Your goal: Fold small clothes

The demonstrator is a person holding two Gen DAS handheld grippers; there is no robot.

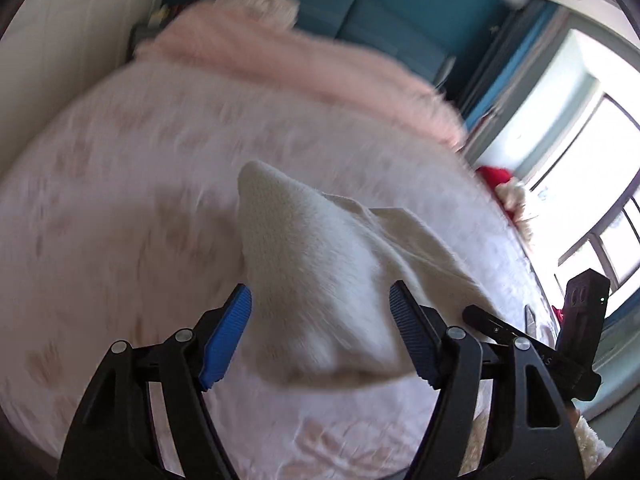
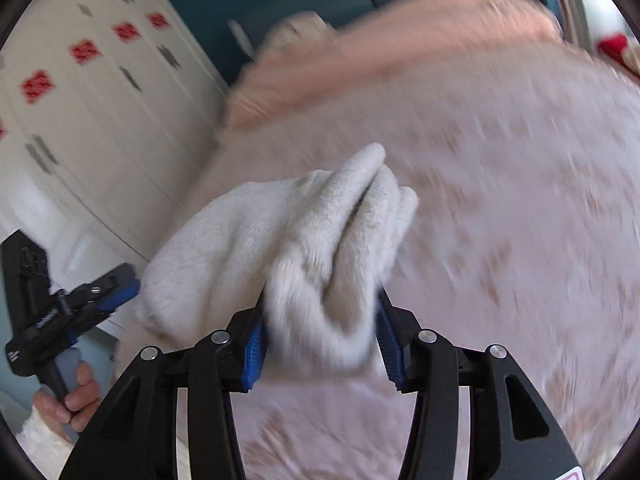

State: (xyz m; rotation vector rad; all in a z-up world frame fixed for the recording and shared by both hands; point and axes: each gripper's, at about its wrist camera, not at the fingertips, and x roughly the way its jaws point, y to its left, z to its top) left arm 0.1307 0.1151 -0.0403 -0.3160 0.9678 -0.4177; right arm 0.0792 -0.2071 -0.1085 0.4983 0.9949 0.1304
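Observation:
A cream fleece garment (image 1: pixel 320 280) hangs bunched above the bed. In the left wrist view it lies between the wide-apart jaws of my left gripper (image 1: pixel 320 290); the blue pads (image 1: pixel 226 332) flank the cloth without visibly squeezing it. My right gripper (image 2: pixel 320 296) is shut on a thick wad of the same garment (image 2: pixel 304 240), with cloth filling the gap between its pads (image 2: pixel 254 348). The right gripper's finger (image 1: pixel 500 328) shows at the garment's right edge. The left gripper (image 2: pixel 120 288) sits at the garment's left edge, held by a hand (image 2: pixel 72 400).
Below lies a bed with a pale pink patterned sheet (image 1: pixel 120 200). A fluffy pink blanket (image 1: pixel 300 68) is heaped at its far end against a teal headboard (image 1: pixel 380 20). A white wardrobe (image 2: pixel 100 100) stands left, and a bright window (image 1: pixel 580 140) right, with a red and cream item (image 1: pixel 500 184) by it.

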